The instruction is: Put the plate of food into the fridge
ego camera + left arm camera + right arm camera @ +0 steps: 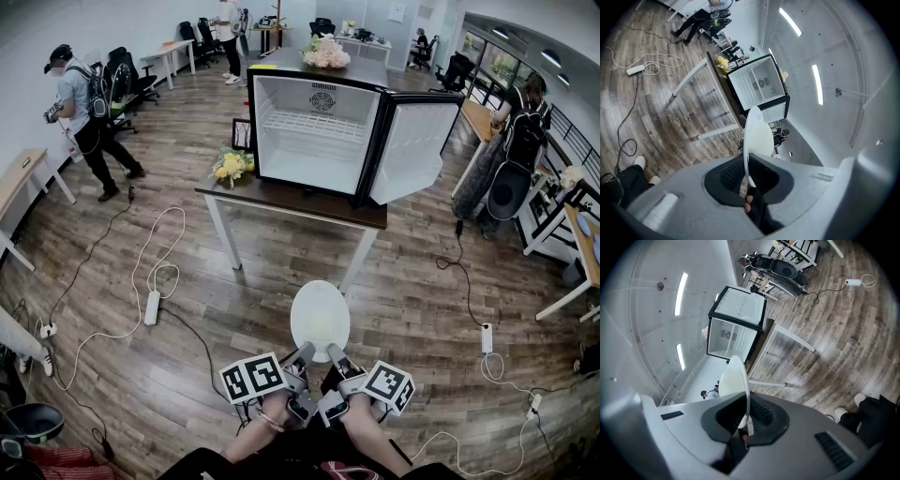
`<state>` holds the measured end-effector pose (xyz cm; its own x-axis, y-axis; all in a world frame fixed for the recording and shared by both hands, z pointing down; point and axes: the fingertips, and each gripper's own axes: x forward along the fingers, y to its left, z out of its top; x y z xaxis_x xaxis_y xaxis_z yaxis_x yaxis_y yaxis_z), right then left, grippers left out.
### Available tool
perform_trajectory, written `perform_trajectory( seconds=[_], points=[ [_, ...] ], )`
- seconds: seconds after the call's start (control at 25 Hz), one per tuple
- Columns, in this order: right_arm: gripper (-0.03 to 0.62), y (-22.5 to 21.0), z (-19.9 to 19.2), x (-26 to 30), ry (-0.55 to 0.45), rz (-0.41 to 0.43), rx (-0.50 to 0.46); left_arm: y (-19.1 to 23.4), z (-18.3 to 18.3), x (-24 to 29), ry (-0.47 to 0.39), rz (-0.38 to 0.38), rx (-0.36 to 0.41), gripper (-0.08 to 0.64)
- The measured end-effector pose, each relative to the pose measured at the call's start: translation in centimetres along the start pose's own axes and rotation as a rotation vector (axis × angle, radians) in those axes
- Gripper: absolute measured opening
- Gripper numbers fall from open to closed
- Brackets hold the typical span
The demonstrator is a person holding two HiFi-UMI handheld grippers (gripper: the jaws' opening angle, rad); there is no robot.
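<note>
Left claw, right claw both clenched on plate rim, well short of open fridge on worktop; plate contents unclear.

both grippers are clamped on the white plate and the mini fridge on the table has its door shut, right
Not quite: the mini fridge has its door open, as the head view shows. The rest stands: the left gripper and the right gripper are both shut on the white plate, and the mini fridge sits on the table.
</note>
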<state>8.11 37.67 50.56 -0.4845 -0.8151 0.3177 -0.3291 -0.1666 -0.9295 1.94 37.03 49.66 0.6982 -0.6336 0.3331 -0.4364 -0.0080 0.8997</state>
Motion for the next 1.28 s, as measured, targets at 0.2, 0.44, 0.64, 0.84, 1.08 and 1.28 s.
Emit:
perform_trajectory(
  seconds=[0.2, 0.44, 0.64, 0.84, 1.08, 1.28],
  points=[
    [0.023, -0.7, 0.1, 0.3, 0.001, -0.01, -0.009, 0.6, -0.2, 0.5, 0.004, -0.002, -0.005, 0.021],
    [0.023, -0.4, -0.2, 1.3, -0.004, -0.014, 0.004, 1.1, 0.8, 0.5, 0.013, -0.003, -0.013, 0.021],
    [0.025, -0.5, -0.5, 2.6, -0.015, -0.024, 0.033, 2.0, 1.9, 0.7, 0.032, 0.003, -0.03, 0.021],
    [0.029, -0.6, -1.1, 4.2, -0.025, -0.047, 0.061, 3.2, 3.2, 0.7, 0.055, 0.004, -0.061, 0.023],
    [0.034, -0.4, -2.7, 5.8, -0.043, -0.062, 0.073, 4.9, 4.7, -0.1, 0.09, 0.004, -0.057, 0.032],
    [0.032, 0.3, -2.6, 7.1, -0.047, -0.063, 0.046, 5.0, 6.0, 0.0, 0.083, -0.011, -0.061, 0.032]
  ],
)
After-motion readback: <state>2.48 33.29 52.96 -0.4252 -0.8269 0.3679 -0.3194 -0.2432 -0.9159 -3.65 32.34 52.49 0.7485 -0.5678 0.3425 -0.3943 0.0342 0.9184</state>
